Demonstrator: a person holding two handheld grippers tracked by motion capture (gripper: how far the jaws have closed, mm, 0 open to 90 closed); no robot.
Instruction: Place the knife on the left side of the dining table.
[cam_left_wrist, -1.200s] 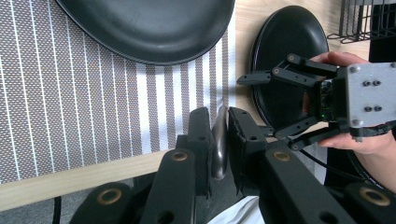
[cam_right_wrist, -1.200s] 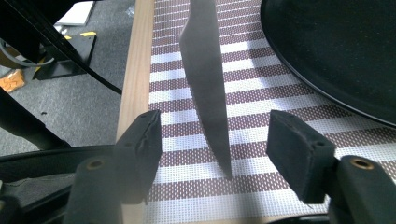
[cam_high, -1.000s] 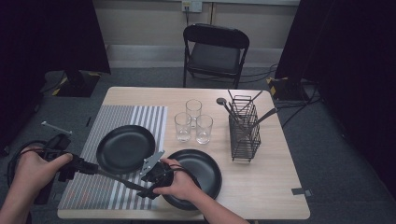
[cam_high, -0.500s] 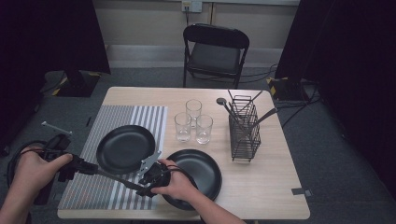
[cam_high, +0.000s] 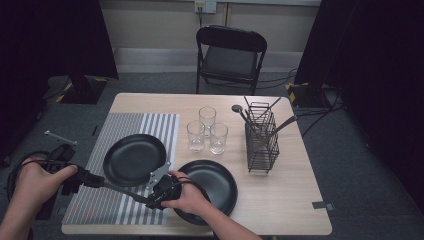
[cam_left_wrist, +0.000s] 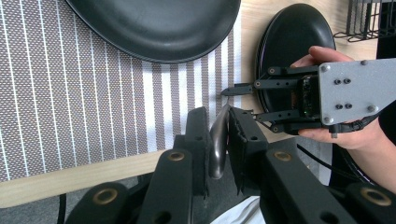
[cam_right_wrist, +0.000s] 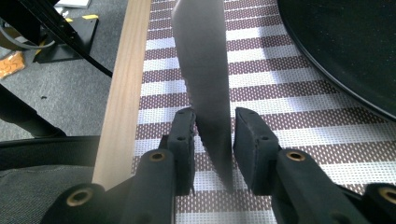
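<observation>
L claw (cam_left_wrist: 218, 122) clenches knife (cam_left_wrist: 217, 149) handle at table's (cam_high: 300, 200) 7 o'clock, holding it steady. R claw (cam_right_wrist: 214, 123) has just been closing round the blade, seemingly not pinching yet, prob. to take it.

Both tongs are black, built of jointed linkage bars with brass-coloured pivot rings at the joints and thick, blocky black pads at the tips. The right tongs (cam_left_wrist: 243, 100) carry a flat grey plate fixed with small dark screws. The left tongs (cam_high: 107, 184) trail a black cable that loops behind the hand. Both forearms are bare, without sleeves.
</observation>
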